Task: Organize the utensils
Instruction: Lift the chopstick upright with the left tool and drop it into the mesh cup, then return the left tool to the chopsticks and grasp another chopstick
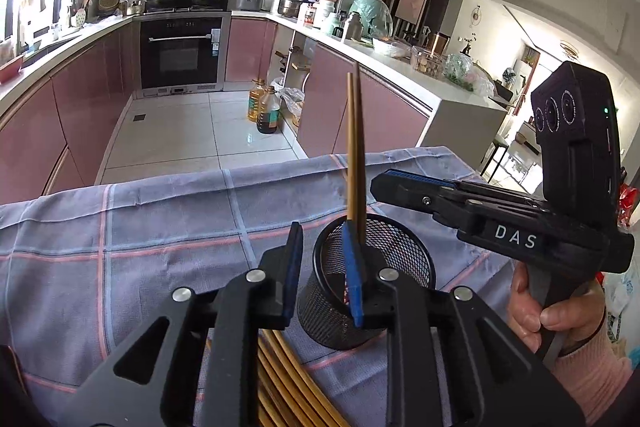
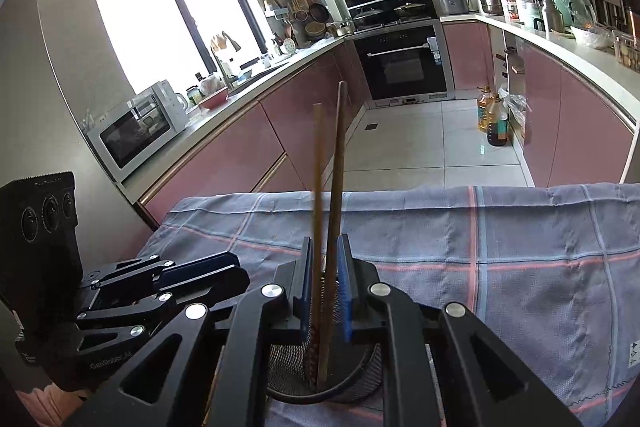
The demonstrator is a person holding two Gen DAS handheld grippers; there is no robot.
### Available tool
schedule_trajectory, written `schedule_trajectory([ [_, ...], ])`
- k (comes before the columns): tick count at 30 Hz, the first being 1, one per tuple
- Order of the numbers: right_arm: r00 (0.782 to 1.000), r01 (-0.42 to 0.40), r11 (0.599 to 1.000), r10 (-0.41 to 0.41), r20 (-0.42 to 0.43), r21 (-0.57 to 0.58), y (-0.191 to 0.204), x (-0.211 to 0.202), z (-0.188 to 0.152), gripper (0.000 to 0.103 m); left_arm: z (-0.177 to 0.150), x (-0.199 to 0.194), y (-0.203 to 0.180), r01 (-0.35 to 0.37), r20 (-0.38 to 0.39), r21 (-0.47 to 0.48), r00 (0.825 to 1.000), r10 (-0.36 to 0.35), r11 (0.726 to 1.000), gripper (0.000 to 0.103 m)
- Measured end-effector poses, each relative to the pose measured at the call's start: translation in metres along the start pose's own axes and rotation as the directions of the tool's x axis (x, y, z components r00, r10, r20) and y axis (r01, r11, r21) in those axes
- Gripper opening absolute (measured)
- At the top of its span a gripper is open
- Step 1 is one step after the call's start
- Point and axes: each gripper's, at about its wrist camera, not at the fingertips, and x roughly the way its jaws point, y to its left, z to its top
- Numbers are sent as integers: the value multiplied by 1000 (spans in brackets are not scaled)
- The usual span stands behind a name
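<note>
A black mesh cup [image 1: 372, 279] stands on the checked cloth; it also shows in the right wrist view [image 2: 324, 375]. Two brown chopsticks [image 1: 354, 155] stand upright in it, also in the right wrist view [image 2: 330, 195]. My left gripper [image 1: 324, 275] is open and empty, with its right finger at the cup's rim. A pile of chopsticks [image 1: 284, 379] lies on the cloth under it. My right gripper [image 2: 325, 291] is above the cup with the two chopsticks between its pads [image 2: 343, 287]; a narrow gap shows and one stick looks blurred. From the left wrist view the right gripper [image 1: 384, 183] sits right of the sticks.
The blue checked cloth [image 2: 520, 267] covers the table, with its far edge dropping to the tiled kitchen floor. Pink cabinets, an oven and oil bottles [image 1: 266, 107] lie beyond. A hand [image 1: 556, 315] holds the right gripper's handle at the right.
</note>
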Motion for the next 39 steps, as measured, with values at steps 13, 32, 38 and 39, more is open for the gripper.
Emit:
schedule_trajectory([
  [13, 997, -35, 990, 43, 60, -140, 40, -54, -33, 32, -49, -54, 35, -108, 41, -43, 993, 110, 993, 42],
  [32, 966, -29, 989, -9, -260, -143, 66, 17, -137, 34, -151, -31, 44, -162, -196, -53, 969, 149, 985, 44],
  [38, 963, -7, 988, -36, -266, -156, 69, 18, -144, 33, -154, -28, 39, -180, -212, -18, 962, 172, 983, 44],
  [39, 963, -3, 987, -40, -266, -158, 71, 19, -144, 32, -155, -27, 38, -184, -215, -16, 961, 176, 983, 43],
])
